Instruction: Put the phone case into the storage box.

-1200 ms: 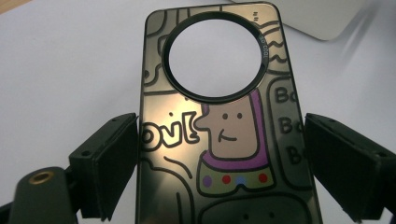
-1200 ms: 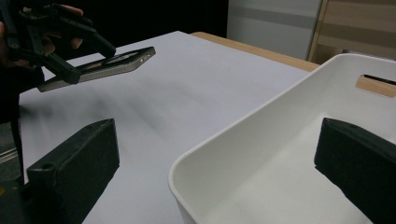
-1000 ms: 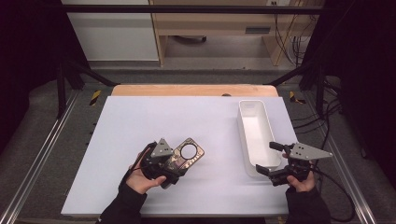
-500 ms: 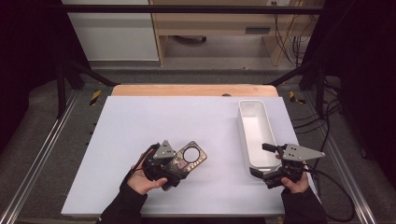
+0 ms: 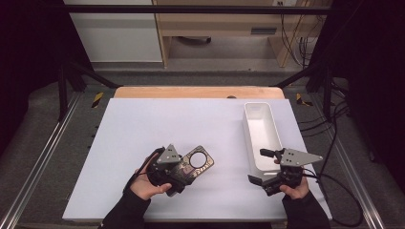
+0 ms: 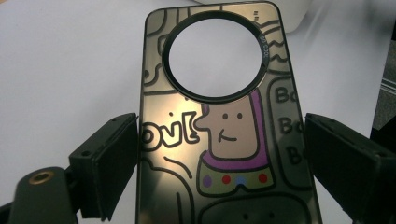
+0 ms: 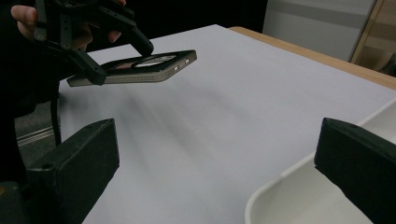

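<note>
White table (image 5: 143, 129); cartoon-printed phone case (image 6: 219, 126), round camera cutout, in left tool (image 5: 184, 171).

A glossy, mirror-like phone case (image 6: 224, 135), printed with black cartoon outlines and purple patches, fills the centre of the left gripper view, a smooth black ring around its round cut-out; its edge looks brushed and metallic at upper left of the right gripper view. The left tongs (image 6: 219, 163) flanking it are matt black plastic, with a brass-coloured threaded insert at lower left. The desk (image 5: 157, 124) carries a smooth, matt white sheet, bare light wood showing along its far edge in the high view. The tray (image 5: 249, 138) at right centre is smooth white plastic with a soft sheen. The right tongs (image 5: 261, 167) are matt black under a flat grey plate.
</note>
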Available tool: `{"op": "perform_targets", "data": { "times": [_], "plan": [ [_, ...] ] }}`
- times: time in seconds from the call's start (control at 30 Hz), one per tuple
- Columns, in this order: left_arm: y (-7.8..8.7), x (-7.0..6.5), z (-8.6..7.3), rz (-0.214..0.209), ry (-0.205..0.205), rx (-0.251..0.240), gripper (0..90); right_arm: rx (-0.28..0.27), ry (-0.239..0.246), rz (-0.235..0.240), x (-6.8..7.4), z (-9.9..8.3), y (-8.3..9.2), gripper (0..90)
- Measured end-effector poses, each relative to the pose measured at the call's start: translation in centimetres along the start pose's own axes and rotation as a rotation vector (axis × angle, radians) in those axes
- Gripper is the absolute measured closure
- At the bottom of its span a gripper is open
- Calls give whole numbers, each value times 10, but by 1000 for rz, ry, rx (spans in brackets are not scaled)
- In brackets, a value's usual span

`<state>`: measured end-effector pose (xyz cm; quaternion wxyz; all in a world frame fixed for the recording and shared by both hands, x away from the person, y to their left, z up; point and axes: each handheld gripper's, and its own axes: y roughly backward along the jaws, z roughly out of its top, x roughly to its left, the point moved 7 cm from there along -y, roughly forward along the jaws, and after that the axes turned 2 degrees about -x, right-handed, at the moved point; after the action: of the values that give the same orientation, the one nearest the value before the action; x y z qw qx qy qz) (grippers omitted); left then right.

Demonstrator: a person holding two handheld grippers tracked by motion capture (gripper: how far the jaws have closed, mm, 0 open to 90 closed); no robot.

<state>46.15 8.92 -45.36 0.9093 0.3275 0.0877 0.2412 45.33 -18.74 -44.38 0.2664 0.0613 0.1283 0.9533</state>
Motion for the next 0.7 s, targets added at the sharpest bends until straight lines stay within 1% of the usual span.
{"op": "perform_targets", "data": {
  "times": [0.1,0.47,0.7],
  "plan": [
    [0,-2,1,-5,-5,-2,115,-1,4,15,3,1,-3,3],
    [1,-8,5,-40,-15,-7,115,34,31,58,14,2,-16,4],
    [-1,-13,7,-62,-38,0,115,54,48,87,20,2,-25,6]
  ]
}}
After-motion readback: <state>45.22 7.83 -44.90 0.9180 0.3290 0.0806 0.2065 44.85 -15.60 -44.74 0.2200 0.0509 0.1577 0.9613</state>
